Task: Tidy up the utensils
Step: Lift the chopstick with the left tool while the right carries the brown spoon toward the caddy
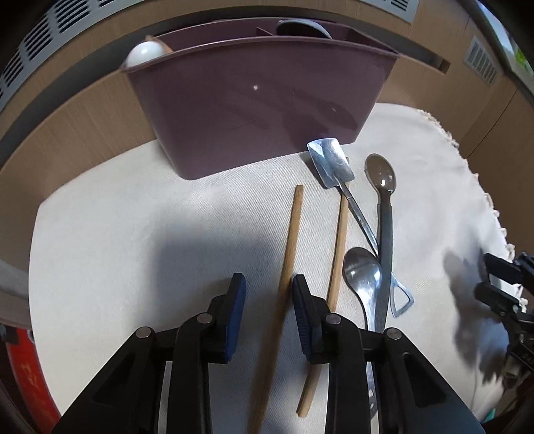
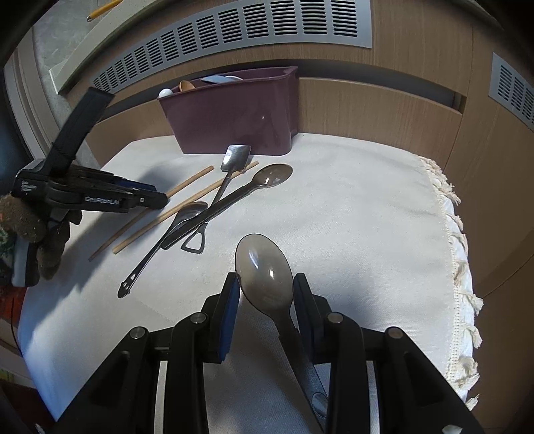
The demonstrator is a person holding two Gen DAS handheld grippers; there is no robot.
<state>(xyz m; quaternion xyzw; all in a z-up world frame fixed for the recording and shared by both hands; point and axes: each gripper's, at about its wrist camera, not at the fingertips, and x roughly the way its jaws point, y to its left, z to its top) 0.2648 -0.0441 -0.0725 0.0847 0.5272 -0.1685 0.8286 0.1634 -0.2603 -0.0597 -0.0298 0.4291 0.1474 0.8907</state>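
Note:
A purple caddy (image 1: 253,110) stands at the back of the cloth; it also shows in the right wrist view (image 2: 233,120). My left gripper (image 1: 268,290) is open, its jaws on either side of a wooden chopstick (image 1: 288,240). A second chopstick (image 1: 337,253), a steel spatula (image 1: 330,163), a steel spoon (image 1: 362,273) and a grey plastic spoon (image 1: 380,173) lie to its right. My right gripper (image 2: 266,290) has a grey plastic spoon (image 2: 263,267) between its fingers, bowl forward, above the cloth. The jaws stand close beside the spoon's neck.
A cream cloth (image 2: 350,217) with a fringed right edge (image 2: 457,267) covers the table. Wooden panels and vent grilles (image 2: 233,30) rise behind. The caddy holds a white ball-shaped item (image 1: 143,53) and other utensils. The left gripper shows in the right wrist view (image 2: 100,197).

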